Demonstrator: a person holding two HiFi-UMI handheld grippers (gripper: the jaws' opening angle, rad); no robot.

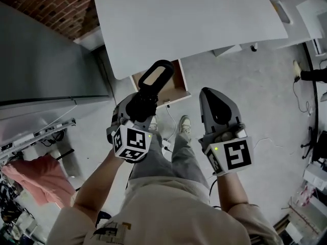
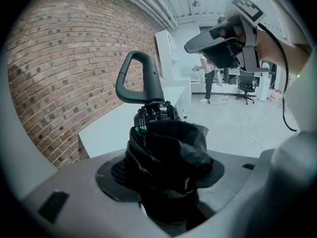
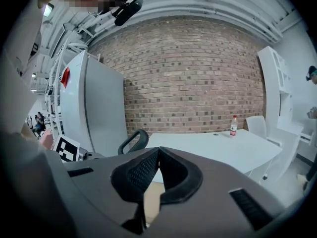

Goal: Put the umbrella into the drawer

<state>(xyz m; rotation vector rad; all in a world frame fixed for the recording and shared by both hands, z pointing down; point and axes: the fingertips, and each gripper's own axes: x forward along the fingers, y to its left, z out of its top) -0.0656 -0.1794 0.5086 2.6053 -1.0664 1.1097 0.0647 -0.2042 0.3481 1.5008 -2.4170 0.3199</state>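
Observation:
A black folded umbrella (image 1: 148, 93) with a loop handle (image 1: 156, 75) sticks out of my left gripper (image 1: 140, 106), which is shut on its bundled cloth (image 2: 166, 152). The handle (image 2: 141, 78) points forward and up from the jaws. The drawer (image 1: 173, 86) stands open under the white table's near edge, showing its brown inside just past the umbrella's tip. My right gripper (image 1: 210, 97) hovers to the right of the drawer, above the floor. Its pads (image 3: 143, 170) meet at the tip with nothing between them. The umbrella handle (image 3: 133, 140) also shows in the right gripper view.
The white table (image 1: 194, 19) fills the top of the head view, with a bottle (image 3: 233, 125) on its far side. A grey cabinet (image 1: 41, 60) stands at the left, and pink cloth (image 1: 41, 180) lies below it. The person's legs and shoes (image 1: 184, 126) stand beneath the grippers. Cables (image 1: 265, 139) lie on the floor.

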